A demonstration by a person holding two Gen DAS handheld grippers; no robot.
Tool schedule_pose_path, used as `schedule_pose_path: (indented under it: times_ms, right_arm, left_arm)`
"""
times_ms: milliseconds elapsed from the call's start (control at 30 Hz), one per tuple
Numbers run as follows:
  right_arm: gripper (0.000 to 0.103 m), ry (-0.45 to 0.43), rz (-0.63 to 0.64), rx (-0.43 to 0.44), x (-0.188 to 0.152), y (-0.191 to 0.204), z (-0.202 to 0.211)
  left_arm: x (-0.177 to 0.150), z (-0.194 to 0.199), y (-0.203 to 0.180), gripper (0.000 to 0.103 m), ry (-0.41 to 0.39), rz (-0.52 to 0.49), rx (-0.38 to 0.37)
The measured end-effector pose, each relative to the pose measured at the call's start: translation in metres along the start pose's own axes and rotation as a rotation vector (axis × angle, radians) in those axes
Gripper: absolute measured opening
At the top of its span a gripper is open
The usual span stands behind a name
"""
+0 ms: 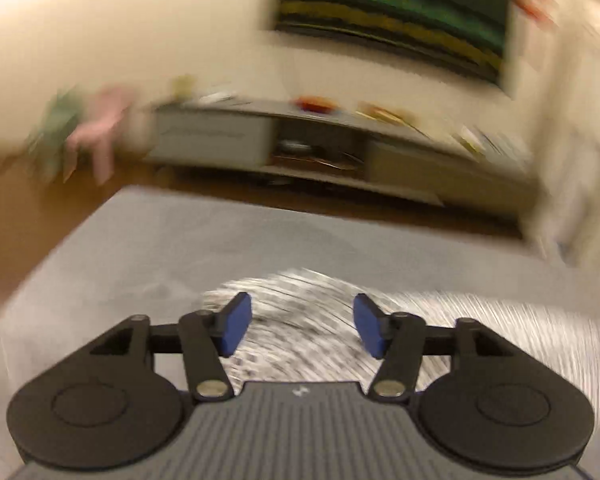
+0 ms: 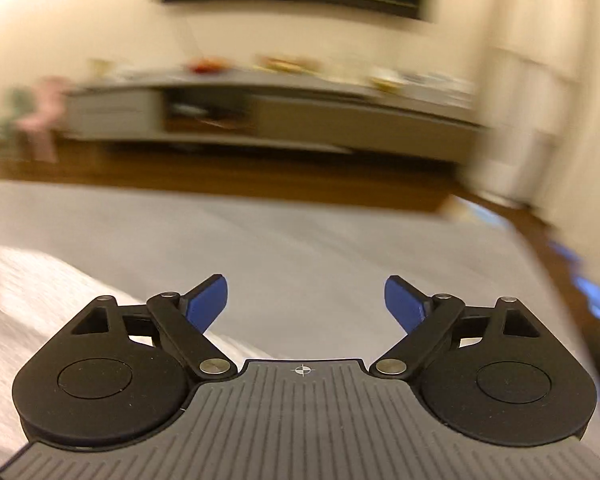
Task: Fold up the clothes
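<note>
Both views are smeared by motion blur; fine detail is not recoverable. The left gripper (image 1: 302, 326) is seen with its blue pads (image 1: 236, 326) spread apart and nothing clamped between them. Below and beyond it, a light garment with a fine dark pattern (image 1: 440, 328) is spread on the grey surface (image 1: 160, 248), reaching from the centre to the right edge of the left wrist view; whether the pads touch the cloth cannot be told. The right gripper (image 2: 305, 304) is seen with its jaws wide apart and empty, only bare grey surface (image 2: 300, 240) showing between the pads (image 2: 208, 304). In this view the same pale garment (image 2: 24, 300) is seen at the near left, passing under the gripper's left finger linkage. Past the far edge of the surface, a brown wooden floor (image 2: 220, 178) is noted, then a long low cabinet (image 2: 260, 116) against a cream wall, with small blurred objects on top. A dark framed picture with green and yellow bands (image 1: 396, 20) is hung above the cabinet. A pink and green shape (image 1: 84, 132), unidentifiable, is recorded at the far left.
</note>
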State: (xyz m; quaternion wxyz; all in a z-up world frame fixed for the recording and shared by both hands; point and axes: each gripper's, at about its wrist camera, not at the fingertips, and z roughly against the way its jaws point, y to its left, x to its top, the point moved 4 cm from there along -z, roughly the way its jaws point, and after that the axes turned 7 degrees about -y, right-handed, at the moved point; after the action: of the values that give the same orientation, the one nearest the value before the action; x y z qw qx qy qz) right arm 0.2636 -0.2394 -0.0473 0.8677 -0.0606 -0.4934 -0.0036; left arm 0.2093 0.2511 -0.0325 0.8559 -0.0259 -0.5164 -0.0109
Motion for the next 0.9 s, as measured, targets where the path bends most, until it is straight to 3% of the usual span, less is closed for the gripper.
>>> schedule_pose_path:
  times_ms: [33,100,167,233,333,467,500,533,567,600,667,700,733,767,833,867,900]
  right_arm:
    - [0.084,0.015,-0.057,-0.008,-0.015,-0.016,0.004]
    - [0.084,0.045,-0.171,-0.024,-0.044,-0.049,0.013]
    - [0.084,0.064,-0.280,-0.029,-0.070,-0.075,0.020]
    - [0.083,0.054,-0.363,0.029,-0.080,-0.075,0.017]
    - [0.085,0.023,-0.423,0.131,-0.074,-0.060,0.013]
    - [0.083,0.092,-0.361,0.161,-0.083,-0.033,0.007]
    - [0.061,0.150,-0.320,0.156,-0.090,-0.026,0.000]
    - [0.025,0.195,-0.272,0.148,-0.095,-0.021,-0.006]
    - [0.007,0.225,-0.213,0.137,-0.099,-0.018,-0.009]
    - [0.000,0.235,-0.157,0.127,-0.100,-0.015,-0.009]
    - [0.000,0.187,-0.032,0.090,-0.094,-0.012,0.000]
    - [0.000,0.139,0.063,0.033,-0.088,-0.010,0.011]
    - [0.000,0.104,0.142,-0.009,-0.087,-0.010,0.022]
    - [0.000,0.107,0.174,-0.010,-0.089,-0.012,0.034]
    - [0.002,0.194,0.129,0.089,-0.104,-0.017,0.058]
    - [0.007,0.244,0.097,0.148,-0.114,-0.020,0.069]
    - [0.030,0.271,0.044,0.196,-0.123,-0.024,0.080]
  left_arm:
    - [-0.010,0.003,-0.021,0.069,0.035,-0.098,-0.050]
    - [-0.029,0.010,-0.060,0.070,0.105,-0.287,-0.142]
    - [-0.051,0.008,-0.079,0.070,0.155,-0.376,-0.139]
    - [-0.073,0.006,-0.098,0.070,0.206,-0.459,-0.136]
    - [-0.095,0.007,-0.097,0.070,0.272,-0.452,-0.148]
    - [-0.113,0.012,-0.091,0.070,0.345,-0.440,-0.175]
    - [-0.114,0.014,-0.094,0.070,0.339,-0.449,-0.191]
    - [-0.115,0.016,-0.096,0.070,0.333,-0.456,-0.207]
    - [-0.116,0.016,-0.097,0.071,0.333,-0.453,-0.220]
    - [-0.116,0.016,-0.098,0.072,0.333,-0.447,-0.231]
    - [-0.114,0.011,-0.090,0.074,0.347,-0.402,-0.210]
    - [-0.113,0.007,-0.081,0.070,0.361,-0.351,-0.189]
    - [-0.112,0.004,-0.070,0.061,0.374,-0.296,-0.160]
    - [-0.110,0.002,-0.058,0.054,0.383,-0.260,-0.128]
    - [-0.107,0.000,-0.043,0.053,0.394,-0.230,-0.079]
    - [-0.106,0.000,-0.039,0.051,0.397,-0.230,-0.061]
    - [-0.105,0.000,-0.036,0.050,0.399,-0.231,-0.047]
